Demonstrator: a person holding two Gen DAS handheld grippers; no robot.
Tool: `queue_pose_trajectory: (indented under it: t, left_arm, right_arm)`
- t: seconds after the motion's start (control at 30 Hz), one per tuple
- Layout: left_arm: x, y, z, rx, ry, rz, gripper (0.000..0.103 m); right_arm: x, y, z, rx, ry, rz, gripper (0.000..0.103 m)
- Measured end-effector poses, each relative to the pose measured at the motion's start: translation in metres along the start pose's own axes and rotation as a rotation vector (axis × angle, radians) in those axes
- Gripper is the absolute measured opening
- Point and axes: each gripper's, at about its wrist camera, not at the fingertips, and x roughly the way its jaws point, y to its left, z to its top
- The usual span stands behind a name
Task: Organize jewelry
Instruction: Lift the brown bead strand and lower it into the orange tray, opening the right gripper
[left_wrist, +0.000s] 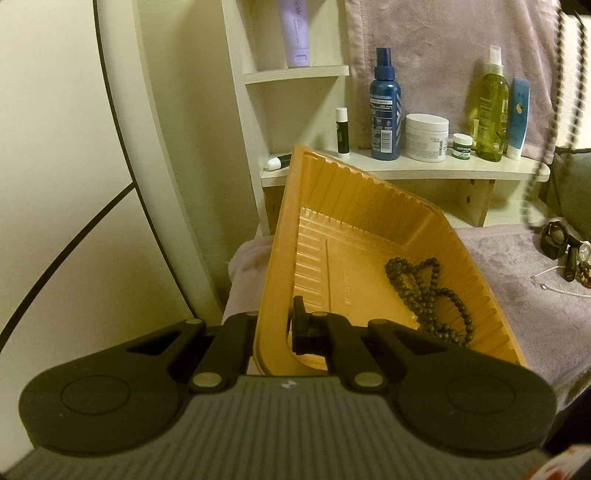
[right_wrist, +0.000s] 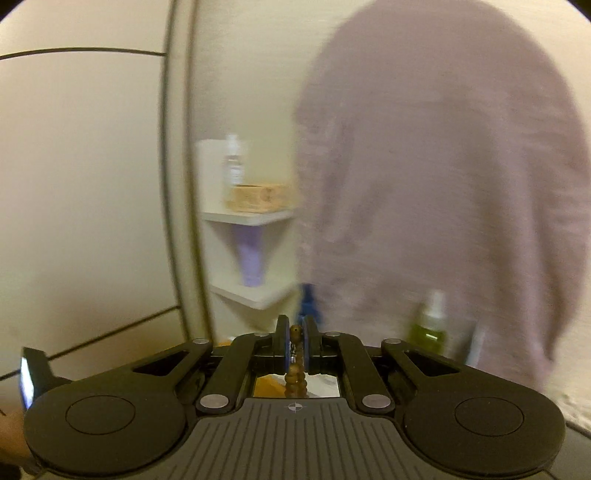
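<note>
Cream walls and a white corner shelf (left_wrist: 402, 170) crowded with bottles and jars stand behind the mauve plush cloth (left_wrist: 524, 295) that covers your surface. Your left claw (left_wrist: 275, 325) is clenched on the near rim of the orange ribbed plastic tray (left_wrist: 354, 229), which it holds tilted, one wall raised toward the shelf. A string of dark round beads (left_wrist: 428, 291) lies coiled in the tray's low right corner. On the cloth well to the right of the tray sit a black watch (left_wrist: 554, 240), a gold-toned watch (left_wrist: 584, 254) and a thin silver chain (left_wrist: 554, 288), close together. Another long strand of dark beads (left_wrist: 565, 92) hangs down the right edge of the left view, above those pieces. Your right claw (right_wrist: 296, 341) is clamped on a strand of brown wooden beads (right_wrist: 295, 380), one bead showing between the blue pads (right_wrist: 286, 343) and more hanging below them. That view is blurred; the cloth (right_wrist: 443, 184) and shelf (right_wrist: 251, 218) show only as smears.
</note>
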Motion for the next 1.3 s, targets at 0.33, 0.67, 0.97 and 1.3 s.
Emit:
queue_pose_trajectory:
  t: [0.33, 0.67, 0.97, 1.3]
  left_arm:
    - [0.000, 0.002, 0.000, -0.009, -0.004, -0.009, 0.003]
    - [0.001, 0.004, -0.001, -0.012, -0.006, -0.017, 0.003]
    - [0.001, 0.004, -0.001, -0.009, -0.002, -0.013, 0.004]
    - [0.003, 0.003, 0.000, -0.004, 0.005, -0.006, 0.004]
  right_arm:
    - [0.067, 0.054, -0.006, -0.016, 0.076, 0.183, 0.007]
    - [0.127, 0.068, -0.060, 0.040, 0.261, 0.250, 0.007]
    - [0.147, 0.052, -0.110, 0.133, 0.390, 0.262, 0.007]
    - [0.146, 0.052, -0.148, 0.171, 0.472, 0.293, 0.008]
